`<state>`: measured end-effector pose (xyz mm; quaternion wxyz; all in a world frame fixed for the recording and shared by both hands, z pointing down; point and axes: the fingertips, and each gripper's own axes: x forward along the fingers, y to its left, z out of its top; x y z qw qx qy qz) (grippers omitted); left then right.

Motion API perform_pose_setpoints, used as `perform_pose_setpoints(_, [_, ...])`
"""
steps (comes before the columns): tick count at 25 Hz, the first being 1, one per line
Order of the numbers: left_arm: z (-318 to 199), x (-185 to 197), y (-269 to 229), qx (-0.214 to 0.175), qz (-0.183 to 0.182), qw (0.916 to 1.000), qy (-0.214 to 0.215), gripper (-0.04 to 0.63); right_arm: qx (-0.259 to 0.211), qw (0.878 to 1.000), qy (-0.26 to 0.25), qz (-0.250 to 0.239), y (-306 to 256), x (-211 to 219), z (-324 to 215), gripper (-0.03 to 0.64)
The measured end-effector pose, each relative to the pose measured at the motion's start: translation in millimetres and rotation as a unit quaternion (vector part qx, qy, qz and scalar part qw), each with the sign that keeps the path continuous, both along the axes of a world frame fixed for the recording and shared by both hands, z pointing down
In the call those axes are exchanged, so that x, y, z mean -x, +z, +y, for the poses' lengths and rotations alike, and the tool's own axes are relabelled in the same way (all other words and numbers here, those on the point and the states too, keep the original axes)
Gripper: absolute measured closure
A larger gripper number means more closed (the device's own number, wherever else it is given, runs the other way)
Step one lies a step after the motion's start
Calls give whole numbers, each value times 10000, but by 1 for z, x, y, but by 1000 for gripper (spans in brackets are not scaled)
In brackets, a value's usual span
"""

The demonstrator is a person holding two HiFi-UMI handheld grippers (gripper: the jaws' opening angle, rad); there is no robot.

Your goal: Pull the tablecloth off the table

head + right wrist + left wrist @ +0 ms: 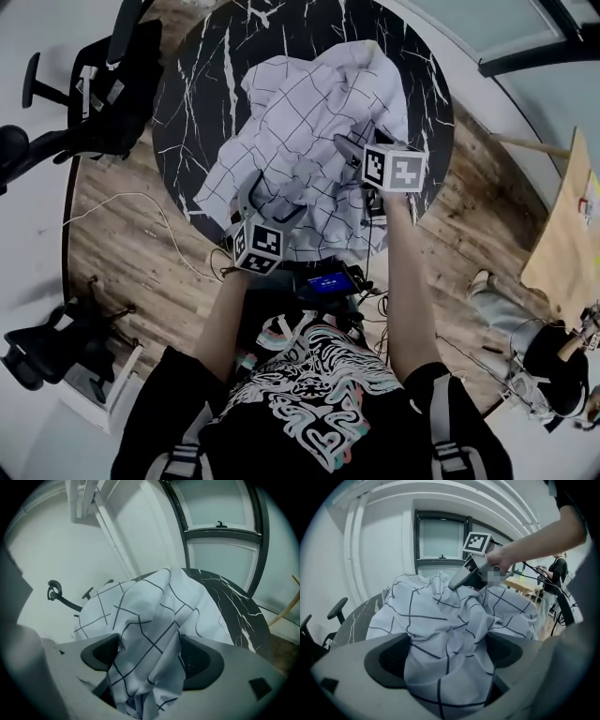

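Tablecloth: white with a dark grid. It is crumpled in a mound on the near half of the table, and its near edge hangs over the rim toward the person.
Surface: round, black with white marbling. The far part and both sides are bare, so the cloth no longer lies spread flat.
Left tongs: jaws spread about as wide as they go. A thick fold of the cloth lies loose between the pads and is not pinched. They sit at the near-left of the mound, pointing down at a slant.
Right tongs: also wide apart, with a hanging fold in the gap that the jaws are not clamping. They sit at the near-right of the mound, a bit further in than the left.
Why both sides: the cloth is limp and wide. One grab per side should draw the whole heap evenly, not just one corner.
Why the wide jaws: the bunched fabric is bulky, and a big gap takes in several layers for a surer hold.
Step (judgement): set to clamp, then drag toward the body. The task looks partway done, since the cloth is not yet off.
Risk: a thin pinch could slip, and the far folds may trail behind.
Around: office chairs stand on the wooden floor, well apart from the cloth.
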<state>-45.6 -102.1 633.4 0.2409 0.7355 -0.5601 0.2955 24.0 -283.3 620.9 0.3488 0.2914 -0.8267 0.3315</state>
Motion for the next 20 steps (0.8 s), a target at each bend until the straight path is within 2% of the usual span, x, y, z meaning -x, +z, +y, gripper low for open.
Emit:
perform_pose_setpoints(5, [-4, 1, 12, 215, 274, 9994, -74, 84, 160, 9996, -122, 186, 16, 5, 2, 205])
perform_pose_setpoints(8, [-5, -1, 18, 399, 399, 9984, -74, 84, 164, 9994, -199, 242, 23, 7, 3, 242])
perform_pose_setpoints(11, [-6, -2, 23, 585, 532, 9968, -61, 84, 215, 9989, -259, 311, 28, 8, 4, 249])
perform_pose_setpoints(20, [-9, 0, 37, 872, 646, 9940, -120, 84, 311, 9958, -630, 582, 51, 14, 8, 265])
